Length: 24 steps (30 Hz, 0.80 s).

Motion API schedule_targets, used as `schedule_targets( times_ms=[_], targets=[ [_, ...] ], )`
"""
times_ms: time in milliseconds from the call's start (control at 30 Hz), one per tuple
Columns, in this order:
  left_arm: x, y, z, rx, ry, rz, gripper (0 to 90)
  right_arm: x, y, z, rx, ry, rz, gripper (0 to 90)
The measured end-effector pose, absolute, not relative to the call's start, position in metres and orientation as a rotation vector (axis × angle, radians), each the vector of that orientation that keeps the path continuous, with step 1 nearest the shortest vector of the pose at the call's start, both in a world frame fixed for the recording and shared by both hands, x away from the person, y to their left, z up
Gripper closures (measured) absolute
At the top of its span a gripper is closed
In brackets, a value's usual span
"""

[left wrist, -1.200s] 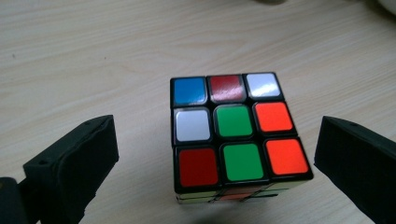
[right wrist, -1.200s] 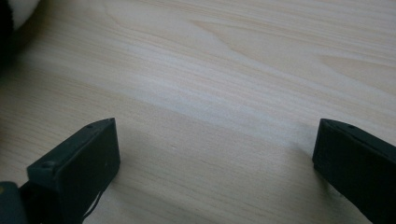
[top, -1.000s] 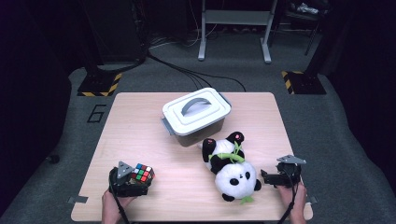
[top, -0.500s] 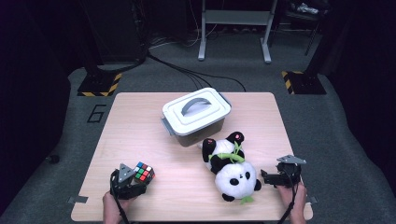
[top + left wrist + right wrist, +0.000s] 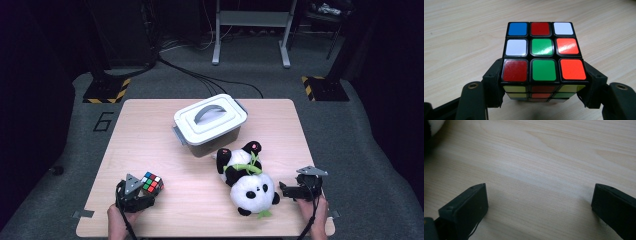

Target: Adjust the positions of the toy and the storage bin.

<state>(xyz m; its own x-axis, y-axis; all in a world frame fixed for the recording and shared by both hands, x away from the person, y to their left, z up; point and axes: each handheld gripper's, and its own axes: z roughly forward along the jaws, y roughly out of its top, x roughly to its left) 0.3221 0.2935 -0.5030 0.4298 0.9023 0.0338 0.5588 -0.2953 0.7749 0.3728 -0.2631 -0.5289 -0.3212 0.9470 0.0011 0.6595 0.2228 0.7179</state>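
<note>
A scrambled puzzle cube (image 5: pixel 541 60) sits at the near left of the wooden table (image 5: pixel 165 125), and our left gripper (image 5: pixel 136 192) has it clamped: in the left gripper view one black jaw presses each side of the cube's lower layer, so the grip is square and the cube should not twist when lifted. Its top face shows green in the middle, with red, orange, white and blue around it. Whether the cube rests on the wood or is just off it, we cannot tell.

Behind and to the right stands a white lidded box (image 5: pixel 210 123), handle up, lid on; we judge it a likely place for the cube. Just in front of it lies a plush panda (image 5: pixel 246 180) on its back. Our right gripper (image 5: pixel 290 191) waits beside the panda's head, low over bare wood, jaws wide apart, holding nothing.
</note>
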Motion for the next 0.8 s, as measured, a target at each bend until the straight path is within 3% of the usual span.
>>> schedule_targets(
  times_ms=[800],
  targets=[
    [0.344, 0.317, -0.479, 1.926, 1.277, 0.711, 34.2, 0.373, -0.263, -0.529, 1.48, 2.062, 0.874, 0.0]
  ],
)
